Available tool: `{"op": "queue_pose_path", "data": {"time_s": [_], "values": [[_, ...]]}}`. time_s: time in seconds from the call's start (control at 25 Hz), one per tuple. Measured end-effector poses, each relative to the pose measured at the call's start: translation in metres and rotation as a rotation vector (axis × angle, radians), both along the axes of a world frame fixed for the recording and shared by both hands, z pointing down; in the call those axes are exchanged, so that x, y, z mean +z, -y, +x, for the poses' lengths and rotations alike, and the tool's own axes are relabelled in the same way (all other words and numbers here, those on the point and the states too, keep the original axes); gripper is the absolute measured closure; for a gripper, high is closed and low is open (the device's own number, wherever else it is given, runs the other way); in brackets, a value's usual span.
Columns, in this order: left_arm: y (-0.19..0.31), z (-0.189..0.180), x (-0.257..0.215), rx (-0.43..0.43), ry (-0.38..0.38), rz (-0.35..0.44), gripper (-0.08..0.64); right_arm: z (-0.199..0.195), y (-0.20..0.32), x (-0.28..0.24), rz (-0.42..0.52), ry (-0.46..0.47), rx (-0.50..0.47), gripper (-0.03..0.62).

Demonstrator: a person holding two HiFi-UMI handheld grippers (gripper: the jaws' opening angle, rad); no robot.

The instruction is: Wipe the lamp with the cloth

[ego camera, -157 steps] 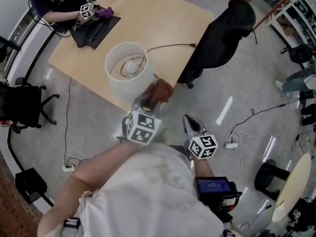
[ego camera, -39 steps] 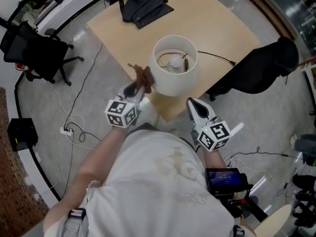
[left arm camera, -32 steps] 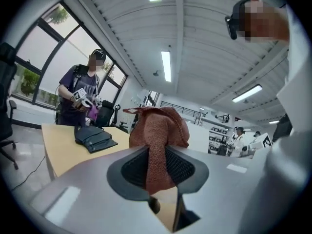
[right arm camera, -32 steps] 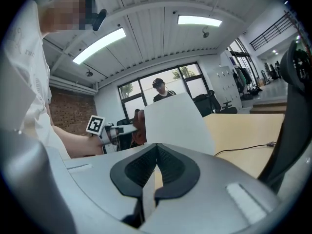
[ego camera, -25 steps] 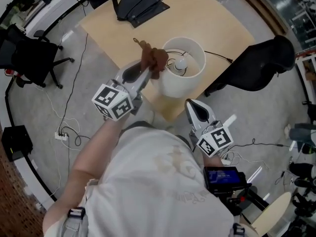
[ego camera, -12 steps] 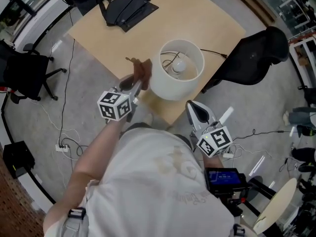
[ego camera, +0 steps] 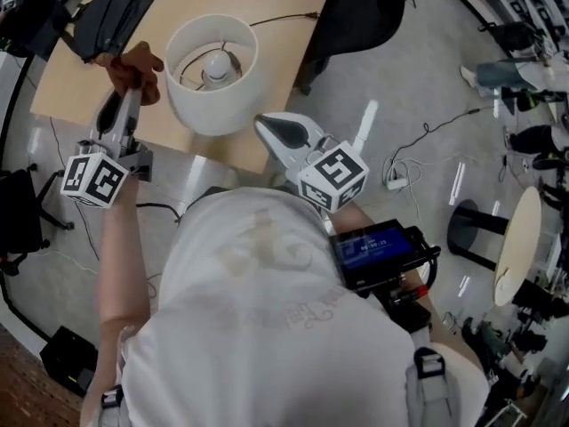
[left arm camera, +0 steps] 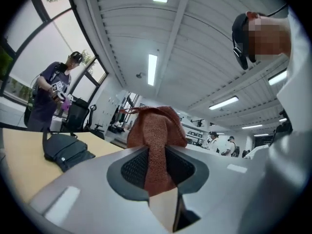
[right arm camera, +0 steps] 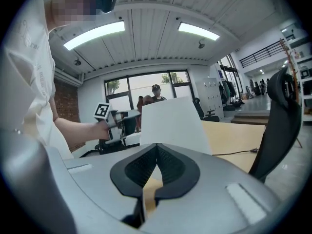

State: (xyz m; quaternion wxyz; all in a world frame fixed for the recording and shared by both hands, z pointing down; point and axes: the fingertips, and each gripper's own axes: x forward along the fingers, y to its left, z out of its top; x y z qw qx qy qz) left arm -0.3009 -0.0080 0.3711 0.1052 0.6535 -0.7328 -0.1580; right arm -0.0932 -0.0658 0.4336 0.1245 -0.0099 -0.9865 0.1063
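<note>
The lamp (ego camera: 212, 74) has a white drum shade and stands near the edge of a wooden table (ego camera: 62, 96); its bulb shows from above. My left gripper (ego camera: 124, 83) is shut on a brown cloth (ego camera: 135, 62), which it holds at the shade's left side, very close to it; contact is not clear. In the left gripper view the cloth (left arm camera: 156, 140) is pinched between the pads of my left gripper (left arm camera: 157, 160). My right gripper (ego camera: 267, 124) hovers by the shade's near right side, shut on nothing. In the right gripper view my right gripper (right arm camera: 157, 150) faces the shade (right arm camera: 173, 123).
A black bag (ego camera: 111, 16) lies on the far left of the table, and a black chair (ego camera: 364, 3) stands at its right. The lamp's cord (ego camera: 280, 18) runs across the tabletop. Another person (left arm camera: 48, 99) works at the far end. Cables lie on the floor (ego camera: 418, 140).
The left gripper with the cloth dropped from the shade's rim to its left side. The head view swung, so the lamp now lies further up and left. The right gripper stayed beside the shade.
</note>
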Motion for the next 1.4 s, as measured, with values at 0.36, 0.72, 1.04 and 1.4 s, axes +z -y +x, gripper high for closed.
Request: {"op": "queue_pose_path", "data": {"time_s": [0.36,0.72,1.04,1.4], "values": [[0.069,-0.011,0.012,0.104,0.197,-0.146,0.466,0.011,0.023,0.012,-0.015,-0.021,0.104,0.578],[0.06,-0.015,0.097,0.117,0.068,-0.361,0.466,0.027,0.04,0.02,-0.036,-0.03,0.176,0.578],[0.054,-0.039,0.079,0.126,0.184,-0.429,0.466,0.029,0.044,0.018,-0.034,-0.025,0.188,0.578],[0.087,0.028,-0.074,0.452,0.684,-0.379,0.468,0.037,0.051,0.024,-0.06,-0.004,0.229,0.578]]}}
